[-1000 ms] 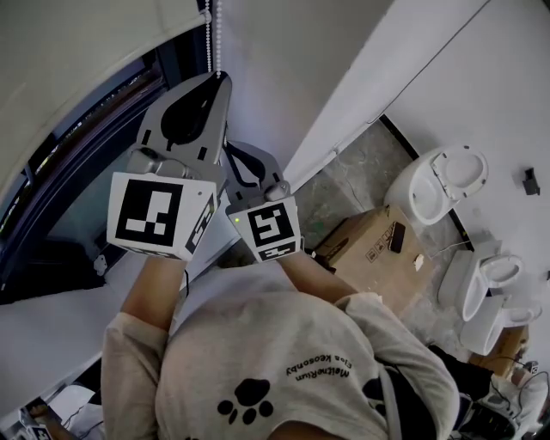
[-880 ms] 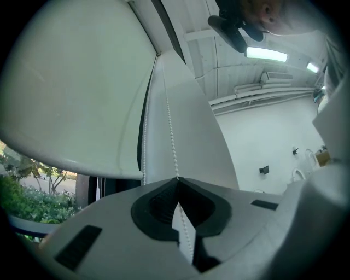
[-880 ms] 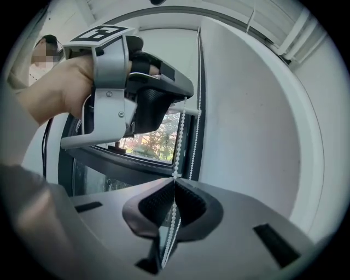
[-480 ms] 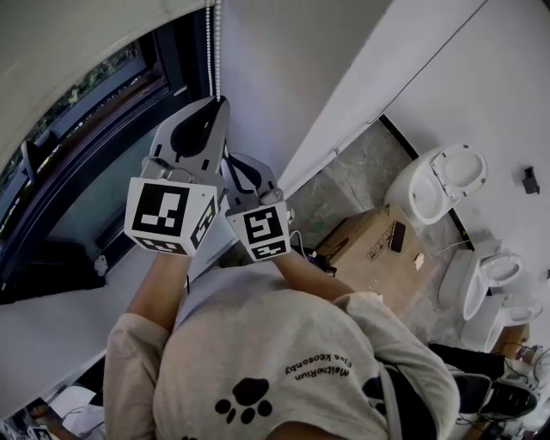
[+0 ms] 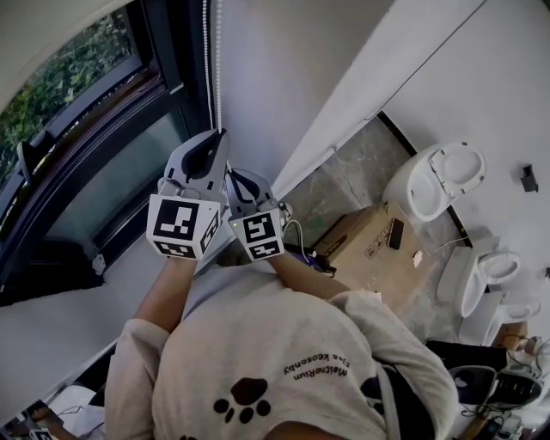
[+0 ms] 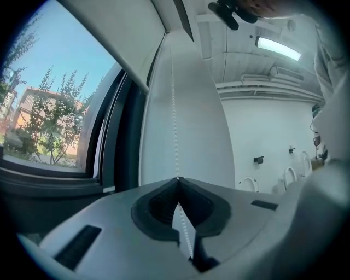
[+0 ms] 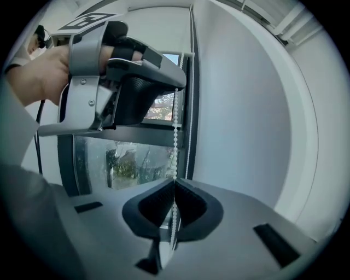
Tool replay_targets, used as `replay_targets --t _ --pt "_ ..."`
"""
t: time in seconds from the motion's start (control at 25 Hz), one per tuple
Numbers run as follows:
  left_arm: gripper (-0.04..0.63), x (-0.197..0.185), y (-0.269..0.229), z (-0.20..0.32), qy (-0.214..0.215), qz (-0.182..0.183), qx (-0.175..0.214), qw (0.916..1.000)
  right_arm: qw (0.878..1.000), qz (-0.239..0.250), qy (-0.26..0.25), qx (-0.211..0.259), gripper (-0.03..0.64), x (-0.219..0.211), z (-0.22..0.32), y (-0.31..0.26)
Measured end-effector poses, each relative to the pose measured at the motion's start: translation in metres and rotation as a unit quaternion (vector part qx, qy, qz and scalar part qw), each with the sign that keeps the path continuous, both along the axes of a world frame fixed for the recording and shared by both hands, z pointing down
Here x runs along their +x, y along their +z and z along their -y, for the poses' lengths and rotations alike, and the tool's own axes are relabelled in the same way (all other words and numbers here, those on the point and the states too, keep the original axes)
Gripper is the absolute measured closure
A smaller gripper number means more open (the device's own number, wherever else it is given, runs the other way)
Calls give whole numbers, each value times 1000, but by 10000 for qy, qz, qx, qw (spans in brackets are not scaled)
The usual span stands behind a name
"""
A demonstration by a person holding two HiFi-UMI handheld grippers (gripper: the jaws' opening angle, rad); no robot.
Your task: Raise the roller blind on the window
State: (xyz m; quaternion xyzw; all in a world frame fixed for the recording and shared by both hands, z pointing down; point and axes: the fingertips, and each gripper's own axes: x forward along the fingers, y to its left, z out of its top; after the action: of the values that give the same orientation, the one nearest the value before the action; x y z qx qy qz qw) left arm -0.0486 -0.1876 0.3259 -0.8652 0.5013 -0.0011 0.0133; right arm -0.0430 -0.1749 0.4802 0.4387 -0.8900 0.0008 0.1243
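Observation:
A white bead chain point(image 5: 215, 60) hangs beside the dark window frame point(image 5: 163, 51). My left gripper point(image 5: 221, 135) is shut on the bead chain, which runs up from its tips in the left gripper view point(image 6: 174, 109). Just below it, my right gripper point(image 5: 230, 174) is also shut on the chain point(image 7: 175, 147), whose beads enter its closed jaws. The left gripper point(image 7: 180, 83) shows above in the right gripper view, pinching the same strand. The pale roller blind point(image 5: 34, 21) covers only the window's top corner; its lower edge point(image 6: 120, 38) slants across the glass point(image 5: 86, 112).
A white wall point(image 5: 275, 77) stands right of the chain. Far below on the floor are a cardboard box point(image 5: 369, 245) and several white toilets point(image 5: 438, 185). The window sill point(image 5: 60, 314) runs at lower left. My torso fills the bottom of the head view.
Both grippers have come down together along the wall with the chain pinched. The blind's edge has drawn up, showing more glass and trees.

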Motion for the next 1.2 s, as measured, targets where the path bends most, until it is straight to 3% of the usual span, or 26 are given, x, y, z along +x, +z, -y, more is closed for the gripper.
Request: replay_targets --t 0.36,0.72,0.84,1.0,1.2 --pt "587 0 53 -3 18 62 -304 9995 9988 -317 -36 -382 605 8 0 52" --pt "586 1 57 -3 3 69 -271 9996 9963 -710 -184 -453 601 7 -10 50" --pt "586 -7 57 -1 -82 60 -272 9996 9987 -343 -101 -376 523 13 -10 20" --pt "586 -14 57 1 -166 20 -260 9995 9997 240 19 60 522 23 -14 -52" --pt "586 -15 58 2 -181 -3 -254 9995 9975 585 -19 384 522 27 -17 -130"
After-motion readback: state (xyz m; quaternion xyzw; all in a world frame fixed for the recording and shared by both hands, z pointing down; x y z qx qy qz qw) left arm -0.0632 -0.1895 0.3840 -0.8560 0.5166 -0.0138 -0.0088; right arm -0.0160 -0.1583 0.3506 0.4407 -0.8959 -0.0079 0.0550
